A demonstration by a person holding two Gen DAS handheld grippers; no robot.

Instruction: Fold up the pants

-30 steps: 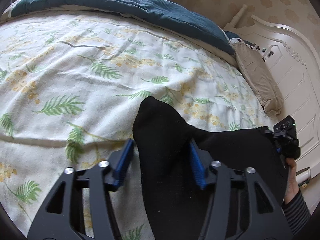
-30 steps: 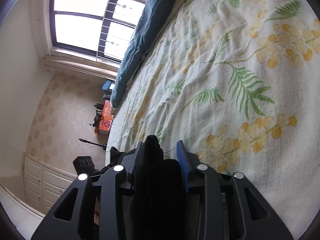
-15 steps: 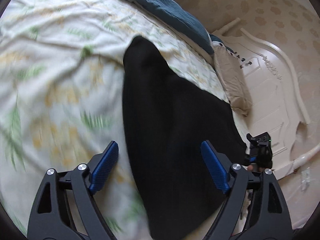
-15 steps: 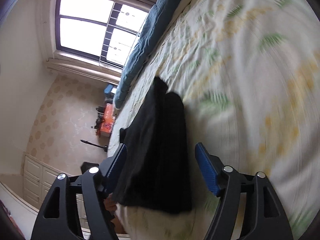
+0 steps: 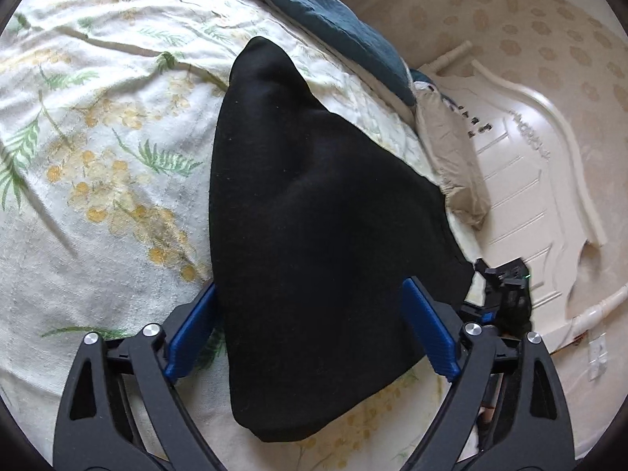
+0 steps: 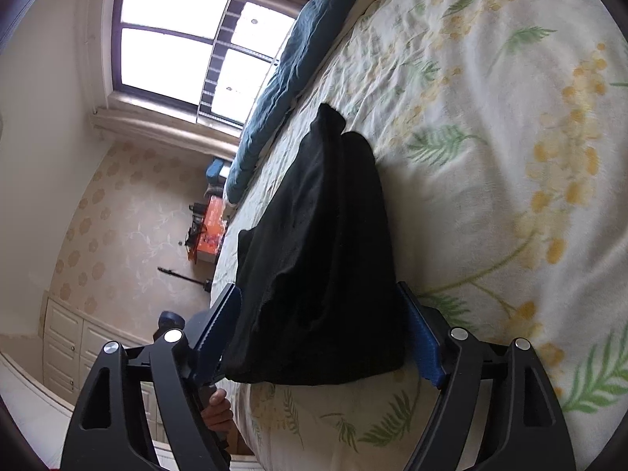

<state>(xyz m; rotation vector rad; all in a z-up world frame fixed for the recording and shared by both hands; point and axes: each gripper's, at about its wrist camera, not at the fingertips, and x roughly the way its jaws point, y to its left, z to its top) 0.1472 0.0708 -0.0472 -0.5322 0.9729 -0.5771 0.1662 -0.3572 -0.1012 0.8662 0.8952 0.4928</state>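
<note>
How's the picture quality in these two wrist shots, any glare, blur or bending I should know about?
Right wrist view: the window is blown out to white, and the floral bedsheet is slightly soft. Left wrist view: even daylight, sharp, but the black pants read as a nearly featureless dark mass. Both views: strong fisheye bending with a dark corner vignette.

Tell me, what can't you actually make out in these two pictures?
- Underside and inner layers of the black pants: both views, covered by their own top layer.
- Person's hand: right wrist view, mostly behind the tongs' frame.
- Orange box by the wall: right wrist view, too small to identify.
</note>
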